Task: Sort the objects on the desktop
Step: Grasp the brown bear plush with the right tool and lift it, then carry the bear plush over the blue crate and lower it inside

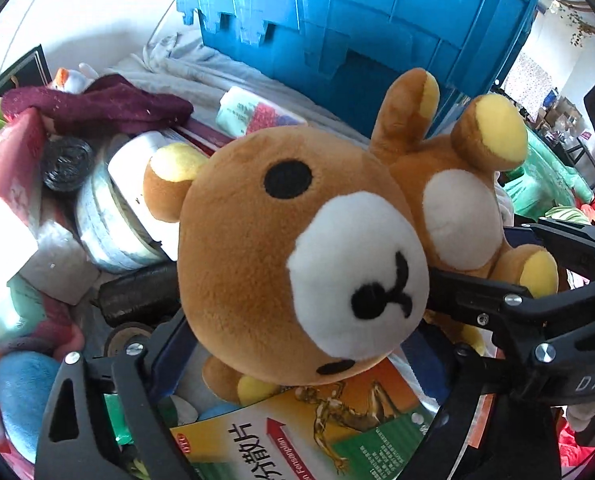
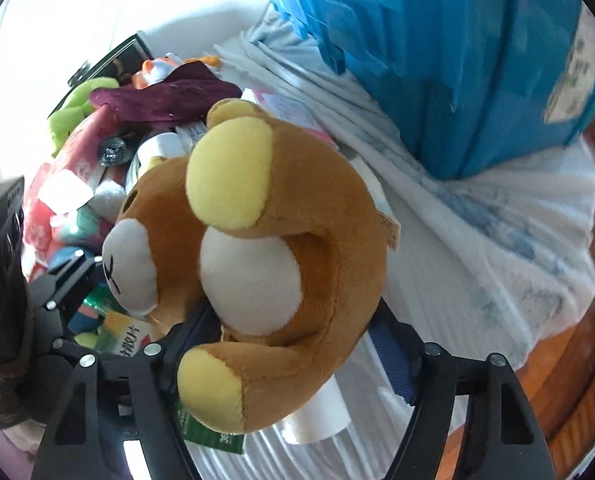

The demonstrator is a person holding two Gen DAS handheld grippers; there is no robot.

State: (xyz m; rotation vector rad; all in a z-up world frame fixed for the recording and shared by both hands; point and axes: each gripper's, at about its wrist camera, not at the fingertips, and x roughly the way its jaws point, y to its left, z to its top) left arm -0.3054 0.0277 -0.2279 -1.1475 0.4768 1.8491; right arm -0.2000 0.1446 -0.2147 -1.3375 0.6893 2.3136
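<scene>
Pale wrinkled cloth over a wooden table edge.

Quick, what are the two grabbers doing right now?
Left gripper: shut on the brown plush teddy bear, at its head.
Right gripper: shut on the same bear, at its body.

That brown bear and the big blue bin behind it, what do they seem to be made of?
The bear looks like soft plush fabric: short fuzzy matte pile, stitched black nose and mouth, felt-like yellow ear and paw patches. The blue bin appears to be hard moulded plastic: smooth, slightly glossy, with raised ribs and notched edges.
</scene>
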